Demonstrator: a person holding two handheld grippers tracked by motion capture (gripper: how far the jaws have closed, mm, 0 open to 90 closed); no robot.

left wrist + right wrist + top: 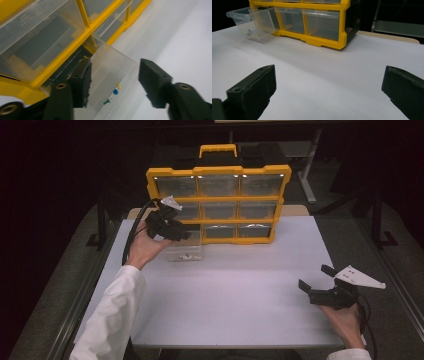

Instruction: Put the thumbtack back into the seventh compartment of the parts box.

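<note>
A yellow organizer with clear drawers stands upright at the back of the white table. Its bottom-left clear drawer is pulled far out onto the table. The drawer holds a yellow pin, a blue pin and a green pin. My left gripper hovers just above it, open, its jaws standing either side of the drawer in the left gripper view. My right gripper is wide open and holds nothing, low over the table's front right, far from the organizer and the drawer.
The other drawers sit closed in the organizer frame. Bare white table spreads between the two grippers. A dark floor and table legs lie beyond the back edge, and metal rails run along the table's sides.
</note>
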